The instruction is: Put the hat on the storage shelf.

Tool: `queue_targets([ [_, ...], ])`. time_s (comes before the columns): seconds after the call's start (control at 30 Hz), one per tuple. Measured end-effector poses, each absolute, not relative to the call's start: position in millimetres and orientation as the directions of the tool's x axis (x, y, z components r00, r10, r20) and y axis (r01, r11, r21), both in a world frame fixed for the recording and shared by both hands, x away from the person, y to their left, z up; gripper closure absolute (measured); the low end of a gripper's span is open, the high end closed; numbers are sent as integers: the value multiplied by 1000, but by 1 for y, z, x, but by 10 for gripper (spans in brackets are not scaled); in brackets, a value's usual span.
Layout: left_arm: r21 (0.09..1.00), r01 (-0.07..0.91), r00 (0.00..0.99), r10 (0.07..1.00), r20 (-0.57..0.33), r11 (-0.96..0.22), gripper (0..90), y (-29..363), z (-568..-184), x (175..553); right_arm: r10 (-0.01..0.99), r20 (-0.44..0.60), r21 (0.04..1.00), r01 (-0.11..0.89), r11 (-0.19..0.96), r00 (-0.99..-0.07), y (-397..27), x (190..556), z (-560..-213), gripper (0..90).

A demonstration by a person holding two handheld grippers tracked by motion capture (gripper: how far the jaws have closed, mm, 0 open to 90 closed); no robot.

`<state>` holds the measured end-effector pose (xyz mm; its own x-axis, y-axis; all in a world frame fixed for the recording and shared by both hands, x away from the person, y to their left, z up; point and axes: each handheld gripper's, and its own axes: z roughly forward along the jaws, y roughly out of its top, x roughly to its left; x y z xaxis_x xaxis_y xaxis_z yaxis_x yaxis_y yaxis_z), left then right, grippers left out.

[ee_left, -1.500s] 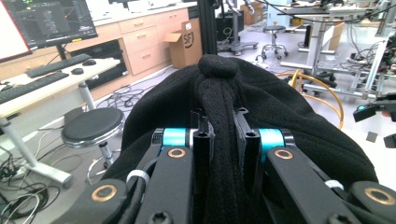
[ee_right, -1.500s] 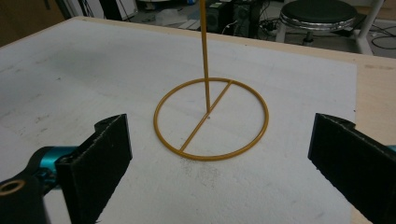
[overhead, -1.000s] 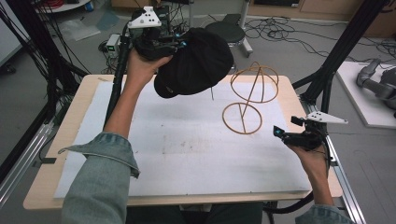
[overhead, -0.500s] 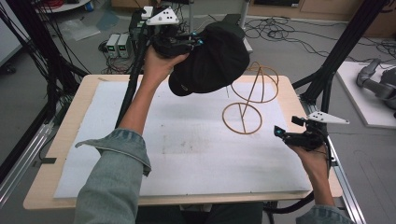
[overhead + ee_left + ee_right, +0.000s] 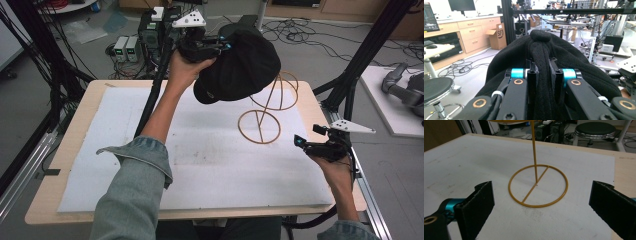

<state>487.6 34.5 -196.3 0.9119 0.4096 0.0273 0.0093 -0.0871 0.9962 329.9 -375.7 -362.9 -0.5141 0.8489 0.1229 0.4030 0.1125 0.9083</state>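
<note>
The letters "SFJ" stand in dark print on the side of an open cardboard box (image 5: pixel 497 35) just beside the wooden cabinets (image 5: pixel 471 31).

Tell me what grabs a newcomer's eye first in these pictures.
A black cap hangs in the air over the table's far side, a fold of it pinched in the left gripper. Just beside it a gold wire stand rises from the white mat. At the table's right edge the right gripper points its open jaws at the stand's ring base.
</note>
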Motion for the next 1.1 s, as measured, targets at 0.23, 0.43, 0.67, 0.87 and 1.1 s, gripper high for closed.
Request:
queue_targets([
  [0.23,996,5,922,387,29,-87,807,18,-197,490,849,127,909,402,108,-513,-376,330,-362,57],
  [0.43,995,-4,928,370,39,-96,807,6,-195,492,848,127,910,401,108,-514,-377,329,-362,57],
  [0.67,994,-11,933,356,49,-109,807,-5,-198,495,848,128,912,397,104,-515,-378,329,-362,57],
  [0.87,991,-8,938,341,54,-135,806,-17,-207,499,847,129,911,399,103,-515,-378,328,-361,57],
  [1.1,987,-5,944,324,58,-162,803,-31,-215,501,847,131,911,399,101,-515,-378,329,-361,57],
])
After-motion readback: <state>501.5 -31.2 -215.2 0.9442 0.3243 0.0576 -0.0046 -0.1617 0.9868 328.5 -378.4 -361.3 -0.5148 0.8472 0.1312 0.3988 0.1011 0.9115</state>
